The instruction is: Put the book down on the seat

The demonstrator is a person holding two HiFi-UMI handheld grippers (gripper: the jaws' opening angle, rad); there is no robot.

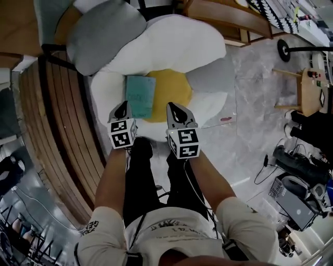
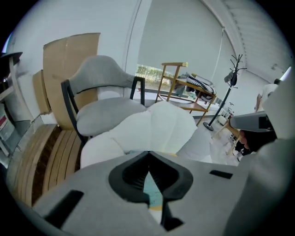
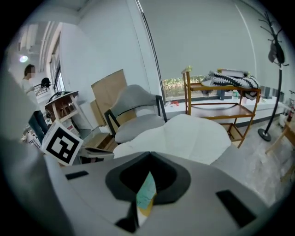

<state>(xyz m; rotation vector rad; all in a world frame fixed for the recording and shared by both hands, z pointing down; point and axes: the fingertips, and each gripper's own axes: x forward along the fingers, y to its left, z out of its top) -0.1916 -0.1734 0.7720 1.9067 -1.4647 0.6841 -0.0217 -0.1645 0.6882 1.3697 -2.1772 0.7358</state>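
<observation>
A teal book (image 1: pixel 140 96) lies flat on the flower-shaped seat (image 1: pixel 182 41), half on a white petal and half on its yellow centre. My left gripper (image 1: pixel 120 110) hangs just short of the book's near edge, jaws shut with nothing between them. My right gripper (image 1: pixel 174 110) hovers beside the book's near right corner, also shut and empty. In the left gripper view a strip of the book (image 2: pixel 151 191) shows through the slit below the closed left gripper (image 2: pixel 148 154). The right gripper view shows the book (image 3: pixel 146 193) the same way beneath the right gripper (image 3: pixel 148 156).
A grey chair (image 1: pixel 104 31) stands behind the seat at the left, over a slatted wooden platform (image 1: pixel 57 119). A wooden rack (image 1: pixel 229 15) and a coat stand base (image 1: pixel 283 49) are at the back right. A small wooden table (image 1: pixel 312 91) and cables (image 1: pixel 296 171) lie right.
</observation>
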